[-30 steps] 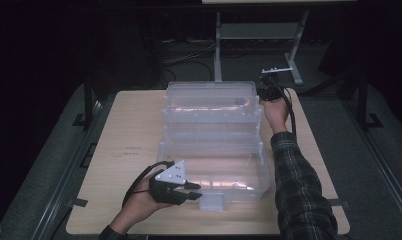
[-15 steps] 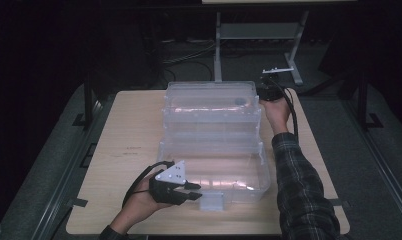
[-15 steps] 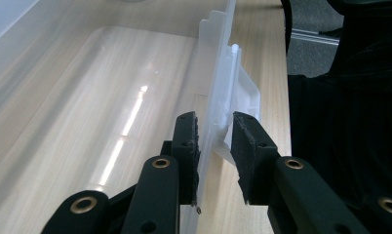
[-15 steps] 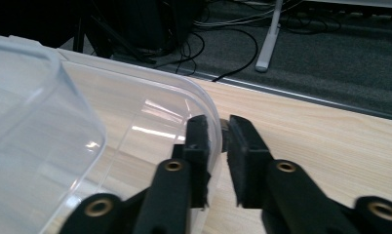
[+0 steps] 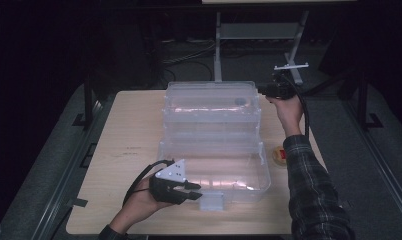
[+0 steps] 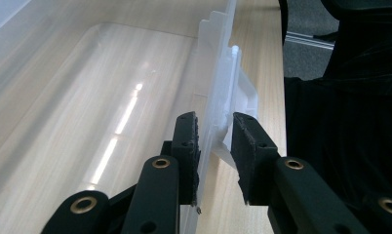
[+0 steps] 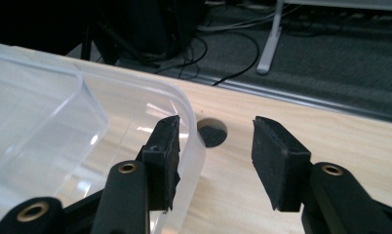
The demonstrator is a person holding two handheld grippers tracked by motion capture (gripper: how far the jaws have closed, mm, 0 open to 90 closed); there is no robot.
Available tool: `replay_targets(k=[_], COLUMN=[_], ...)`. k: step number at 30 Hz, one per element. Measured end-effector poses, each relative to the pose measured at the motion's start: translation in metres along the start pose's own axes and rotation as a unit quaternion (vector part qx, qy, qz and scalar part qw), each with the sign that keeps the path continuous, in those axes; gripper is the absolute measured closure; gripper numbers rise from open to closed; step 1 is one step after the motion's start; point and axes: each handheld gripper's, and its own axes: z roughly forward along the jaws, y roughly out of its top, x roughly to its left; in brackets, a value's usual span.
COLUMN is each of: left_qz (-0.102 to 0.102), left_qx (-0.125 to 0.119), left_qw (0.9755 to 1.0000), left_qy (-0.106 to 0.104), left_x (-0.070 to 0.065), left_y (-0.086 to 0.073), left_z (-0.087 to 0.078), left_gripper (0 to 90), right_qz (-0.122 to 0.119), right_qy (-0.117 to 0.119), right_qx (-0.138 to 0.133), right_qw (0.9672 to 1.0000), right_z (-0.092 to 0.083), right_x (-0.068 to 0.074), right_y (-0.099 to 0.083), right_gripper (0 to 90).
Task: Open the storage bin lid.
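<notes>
A clear plastic box [image 5: 214,170] lies open on the wooden table, its lid [image 5: 211,102] folded back toward the far side. My left gripper [image 5: 191,190] is at the box's near left front. In the left gripper view it [image 6: 214,141] is shut on the box's front wall [image 6: 218,87], beside the latch tab [image 6: 244,92]. My right gripper [image 5: 265,91] is at the lid's far right corner. Its jaws have just been opening, and it [image 7: 213,146] stands open with the lid's rim [image 7: 193,131] between them, close to the left pad [image 7: 168,151] and apart from the right one.
A small round yellow and red thing [image 5: 280,155] lies on the table [image 5: 129,150] right of the box, by the plaid sleeve [image 5: 314,195]. The tabletop has a round cable hole [image 7: 212,132]. Metal stand legs [image 5: 218,45] and cables [image 5: 184,57] are on the floor beyond.
The right hand has shifted slightly right and up from the lid's far corner. The left hand and the box have not moved.
</notes>
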Motion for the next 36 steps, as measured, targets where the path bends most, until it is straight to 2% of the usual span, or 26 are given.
replay_targets(k=[3, 8, 11, 14, 17, 21, 24, 36], left_qz=[0.0, 0.0, 0.0, 0.004, 0.006, 0.003, 0.002, 0.004], left_qx=[0.002, 0.0, -0.003, -0.004, -0.002, -0.006, -0.006, -0.005], left_qw=[1.0, 1.0, 1.0, 1.0, 1.0, 1.0, 1.0, 1.0], left_qy=[0.001, 0.003, 0.002, 0.0, -0.001, 0.001, 0.001, -0.003], left_x=[0.0, -0.001, -0.001, 0.0, 0.0, -0.001, -0.001, 0.001], left_y=[0.0, 0.0, -0.001, -0.001, -0.001, -0.001, -0.001, -0.001], left_z=[0.0, 0.0, 0.0, 0.0, 0.0, 0.0, 0.0, 0.0], left_gripper=[71.6, 71.6, 71.7, 71.8, 71.9, 71.9, 71.9, 72.1], right_qz=[0.005, -0.003, 0.0, -0.01, -0.011, -0.017, -0.013, -0.023], right_qy=[0.003, -0.015, -0.014, -0.023, -0.025, -0.036, -0.035, -0.033], right_qx=[0.011, 0.013, 0.021, 0.012, 0.021, 0.016, 0.015, 0.017], right_qw=[0.9999, 0.9998, 0.9997, 0.9996, 0.9994, 0.9991, 0.9992, 0.999], right_z=[-0.005, -0.017, -0.023, -0.032, -0.038, -0.047, -0.053, -0.071], right_x=[-0.004, -0.006, -0.01, -0.012, -0.014, -0.017, -0.019, -0.02], right_y=[-0.001, -0.007, -0.011, -0.017, -0.021, -0.03, -0.037, -0.065], right_gripper=[48.9, 46.1, 42.6, 42.5, 39.2, 39.1, 37.9, 34.9])
